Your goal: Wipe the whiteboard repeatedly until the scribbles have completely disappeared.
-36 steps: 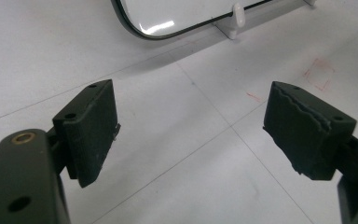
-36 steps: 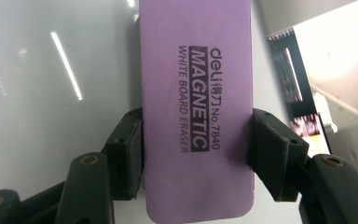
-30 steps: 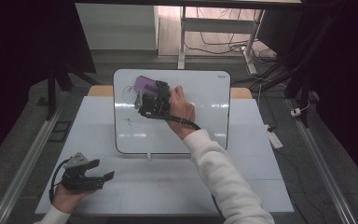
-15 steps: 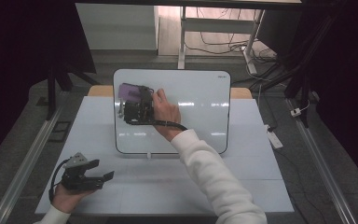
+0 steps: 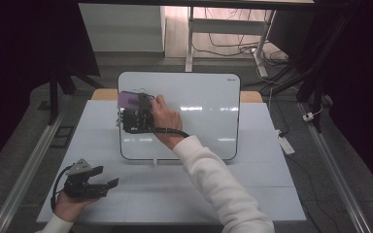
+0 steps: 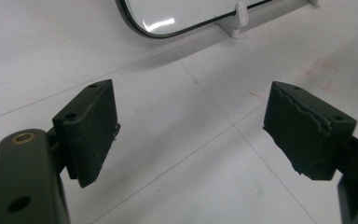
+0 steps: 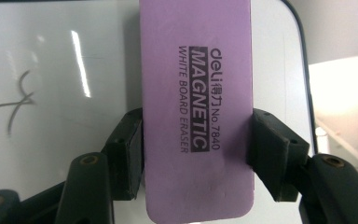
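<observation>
The left hand-held gripper (image 5: pixel 108 185) sits low on the white worktop (image 5: pixel 272 184), just as before, with its jaws wide apart and nothing between them. The right hand-held gripper (image 5: pixel 132 104) has slid further left across the glossy white rectangular board with a dark rim (image 5: pixel 204 116), and is now at the board's left edge. Its jaws squeeze the flat purple plastic whiteboard eraser (image 7: pixel 196 112) from both sides. The eraser lies flat against the board. Thin dark pen squiggles (image 7: pixel 16 105) show just beside it.
</observation>
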Demonstrator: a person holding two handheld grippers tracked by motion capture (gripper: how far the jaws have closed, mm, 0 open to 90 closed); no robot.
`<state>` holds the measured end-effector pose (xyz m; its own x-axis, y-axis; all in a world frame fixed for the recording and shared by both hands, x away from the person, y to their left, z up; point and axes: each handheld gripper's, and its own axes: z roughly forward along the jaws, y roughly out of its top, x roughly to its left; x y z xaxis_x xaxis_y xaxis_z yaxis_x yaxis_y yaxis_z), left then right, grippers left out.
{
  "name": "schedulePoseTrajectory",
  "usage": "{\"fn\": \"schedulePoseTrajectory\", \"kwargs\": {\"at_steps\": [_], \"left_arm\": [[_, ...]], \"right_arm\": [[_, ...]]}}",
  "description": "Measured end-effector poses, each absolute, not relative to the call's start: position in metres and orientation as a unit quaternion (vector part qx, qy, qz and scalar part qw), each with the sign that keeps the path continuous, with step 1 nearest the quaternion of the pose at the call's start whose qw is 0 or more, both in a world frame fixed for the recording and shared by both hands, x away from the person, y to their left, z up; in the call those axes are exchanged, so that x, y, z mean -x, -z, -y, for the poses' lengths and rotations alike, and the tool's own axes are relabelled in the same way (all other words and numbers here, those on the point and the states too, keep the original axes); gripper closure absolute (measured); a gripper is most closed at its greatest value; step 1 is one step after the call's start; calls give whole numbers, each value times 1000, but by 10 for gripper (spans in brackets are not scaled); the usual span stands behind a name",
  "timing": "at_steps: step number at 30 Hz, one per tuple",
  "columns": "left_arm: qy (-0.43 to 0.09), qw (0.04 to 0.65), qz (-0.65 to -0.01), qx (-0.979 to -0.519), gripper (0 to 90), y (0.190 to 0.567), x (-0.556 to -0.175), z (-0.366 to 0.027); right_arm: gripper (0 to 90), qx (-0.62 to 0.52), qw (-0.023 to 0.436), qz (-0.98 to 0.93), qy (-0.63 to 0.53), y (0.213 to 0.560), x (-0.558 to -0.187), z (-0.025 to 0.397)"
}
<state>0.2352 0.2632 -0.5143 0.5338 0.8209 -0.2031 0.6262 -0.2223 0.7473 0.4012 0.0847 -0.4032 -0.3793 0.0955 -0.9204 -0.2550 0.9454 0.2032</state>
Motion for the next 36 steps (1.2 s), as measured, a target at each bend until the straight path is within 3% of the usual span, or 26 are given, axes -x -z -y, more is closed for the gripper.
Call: {"fn": "schedulePoseTrajectory", "kwargs": {"at_steps": [8,22,30,36], "left_arm": [[-118,413,-468,-772,182,514,-235,-263],[-118,412,-468,-772,182,514,-234,-263],[-118,414,-468,-772,182,514,-234,-263],[-118,414,-466,-773,182,513,-235,-262]], "right_arm": [[401,-16,550,-814,-187,375,-428,-66],[401,38,550,-819,-161,397,-406,-85],[401,-35,554,-814,-172,373,-427,-47],[401,9,548,-821,-158,403,-403,-46]]}}
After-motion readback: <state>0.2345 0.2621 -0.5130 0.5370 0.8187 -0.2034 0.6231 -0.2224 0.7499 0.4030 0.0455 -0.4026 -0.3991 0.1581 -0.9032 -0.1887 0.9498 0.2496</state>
